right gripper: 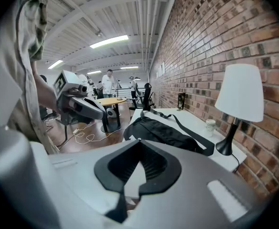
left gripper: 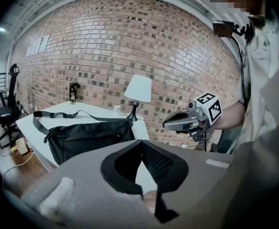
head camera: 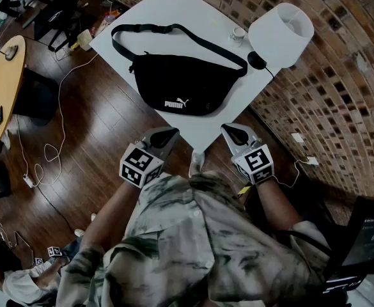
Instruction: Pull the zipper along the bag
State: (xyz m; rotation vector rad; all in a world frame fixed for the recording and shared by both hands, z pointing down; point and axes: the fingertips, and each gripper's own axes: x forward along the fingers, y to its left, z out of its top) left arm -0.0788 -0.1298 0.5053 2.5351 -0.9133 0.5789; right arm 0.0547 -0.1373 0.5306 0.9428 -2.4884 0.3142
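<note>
Head view: the black bag (head camera: 180, 85) lies on the white tabletop (head camera: 167, 15), with the left gripper (head camera: 166, 133) and right gripper (head camera: 230, 129) near its edge. Left gripper view: jaws together, empty. Right gripper view: the same. This looks like the approach; next, one gripper must open onto the zipper pull.

Looks down on a white desk (head camera: 174, 8) carrying a black bag (head camera: 180, 82), its strap (head camera: 167, 32) looped behind it. Finds a lamp (head camera: 280, 34) and a cup (head camera: 238, 34) at the right edge. Shows the left hand-held gripper (head camera: 169, 133) and right hand-held gripper (head camera: 230, 130) hovering off the near corner, apart from the bag, above a wood floor (head camera: 103, 126) strewn with cables (head camera: 61, 107).
</note>
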